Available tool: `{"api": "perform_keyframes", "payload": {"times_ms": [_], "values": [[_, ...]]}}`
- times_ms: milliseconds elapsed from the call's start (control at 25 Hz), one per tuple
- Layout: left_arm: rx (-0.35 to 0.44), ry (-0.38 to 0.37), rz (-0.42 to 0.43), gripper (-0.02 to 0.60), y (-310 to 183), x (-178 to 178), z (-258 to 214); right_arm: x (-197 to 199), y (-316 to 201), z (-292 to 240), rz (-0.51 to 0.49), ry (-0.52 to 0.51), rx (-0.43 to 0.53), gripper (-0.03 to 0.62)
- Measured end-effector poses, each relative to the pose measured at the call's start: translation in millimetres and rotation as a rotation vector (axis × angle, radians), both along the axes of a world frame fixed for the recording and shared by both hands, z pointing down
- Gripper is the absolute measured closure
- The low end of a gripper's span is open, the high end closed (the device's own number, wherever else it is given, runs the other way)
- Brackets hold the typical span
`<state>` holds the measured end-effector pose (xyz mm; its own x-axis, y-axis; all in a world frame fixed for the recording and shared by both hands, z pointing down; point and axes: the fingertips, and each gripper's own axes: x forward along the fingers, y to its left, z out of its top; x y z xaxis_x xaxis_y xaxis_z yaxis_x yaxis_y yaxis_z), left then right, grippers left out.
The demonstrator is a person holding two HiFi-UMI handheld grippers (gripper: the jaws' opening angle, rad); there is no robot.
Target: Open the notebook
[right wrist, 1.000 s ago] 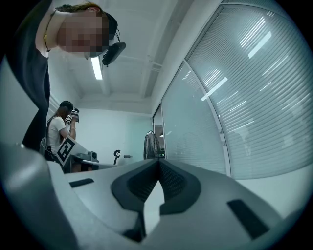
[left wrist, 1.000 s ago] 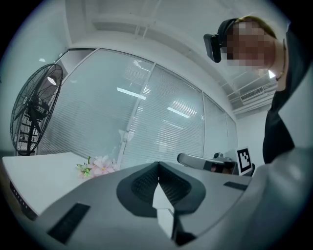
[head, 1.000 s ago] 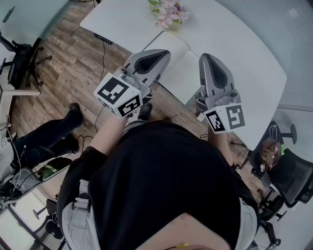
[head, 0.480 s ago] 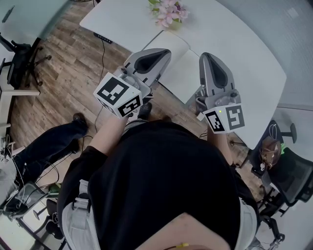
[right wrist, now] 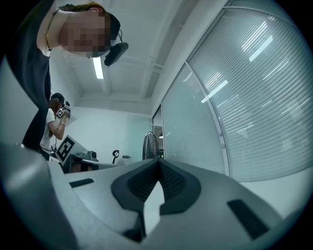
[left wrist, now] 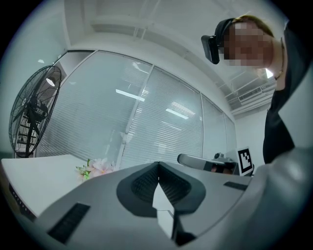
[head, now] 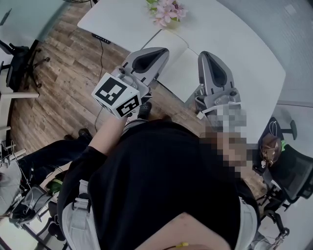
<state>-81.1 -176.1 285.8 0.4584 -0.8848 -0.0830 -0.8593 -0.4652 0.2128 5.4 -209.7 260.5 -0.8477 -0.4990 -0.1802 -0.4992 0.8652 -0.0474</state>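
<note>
The notebook (head: 177,62) lies flat and white on the white table (head: 117,19), just above centre of the head view, near the table's close edge, its long side running from upper left down to lower right. A faint line crosses it, and I cannot tell whether that is a fold between two open pages or the edge of a shut cover. The left claw (head: 164,52) overlaps its left side and the right claw (head: 204,55) its right side, so the book sits between and beneath the two tips, about equally near both. Both claws are clenched on nothing: in each claw's own view the jaws meet at a point with only windows beyond, no page in sight. That's the key: they point out level over the table, and the notebook lies below that line. By my reading, either claw must tip down to reach an edge. Pink flowers (head: 166,10) stand just beyond the book's far corner.
</note>
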Motion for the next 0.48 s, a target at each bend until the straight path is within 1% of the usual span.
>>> {"api": "perform_keyframes", "payload": {"times_ms": [200,480], "values": [[0.002,-0.006,0.006,0.569,-0.1,1.5,-0.7,0.0,1.5,0.3,0.000,0.012,0.009,0.591],[0.010,-0.051,0.002,0.569,1.6,1.4,-3.2,-4.9,5.3,-2.6,-0.012,0.024,0.018,0.591]]}}
